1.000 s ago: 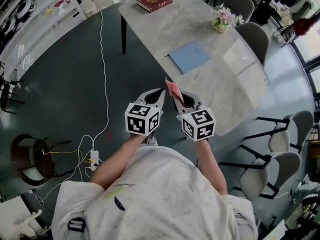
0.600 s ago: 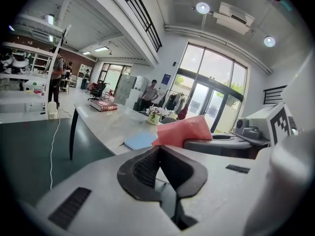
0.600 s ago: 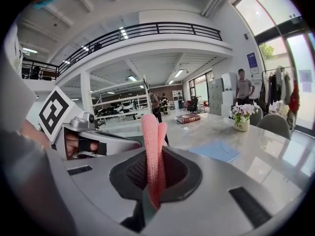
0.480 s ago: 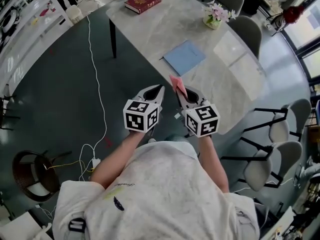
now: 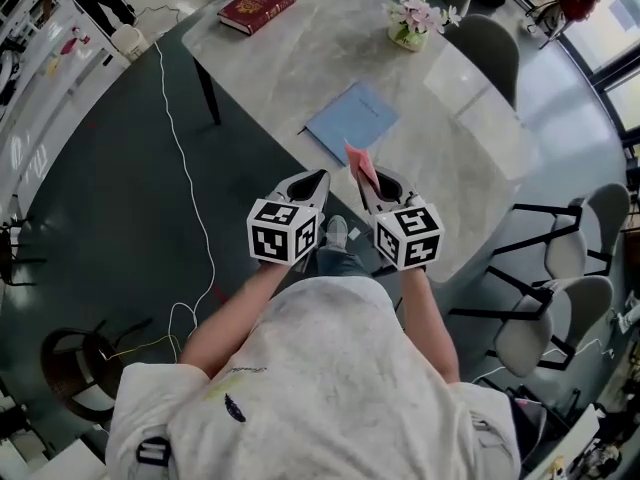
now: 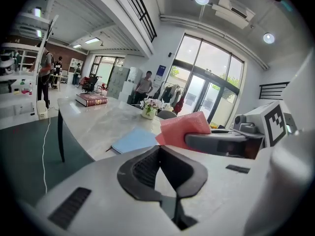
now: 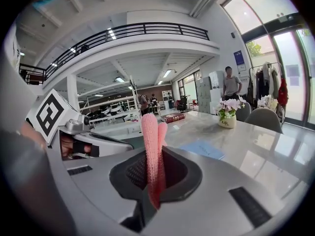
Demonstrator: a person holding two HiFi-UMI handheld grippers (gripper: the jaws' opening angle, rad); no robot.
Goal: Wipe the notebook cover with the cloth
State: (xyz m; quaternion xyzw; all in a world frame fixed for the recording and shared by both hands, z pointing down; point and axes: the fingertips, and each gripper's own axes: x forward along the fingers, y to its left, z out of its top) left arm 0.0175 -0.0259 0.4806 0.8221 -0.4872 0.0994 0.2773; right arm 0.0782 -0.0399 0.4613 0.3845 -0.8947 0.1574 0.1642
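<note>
A blue notebook (image 5: 352, 120) lies flat near the close edge of the grey marble table (image 5: 330, 48); it also shows in the left gripper view as the blue notebook (image 6: 135, 139) and in the right gripper view (image 7: 201, 149). My right gripper (image 5: 364, 175) is shut on a folded pink cloth (image 5: 361, 166), which stands up from its jaws (image 7: 151, 151). The left gripper (image 5: 311, 184) is shut and empty, level with the right one. Both are held in the air short of the table, nearer to me than the notebook.
A red book (image 5: 256, 6) lies at the table's far left end and a small flower pot (image 5: 413, 25) stands beyond the notebook. Grey chairs (image 5: 565, 278) line the right side. A white cable (image 5: 176, 158) runs across the dark floor at left.
The view has closed in on the table: the notebook now sits nearer to both grippers. The cloth stays clamped in the right gripper; the left stays shut.
</note>
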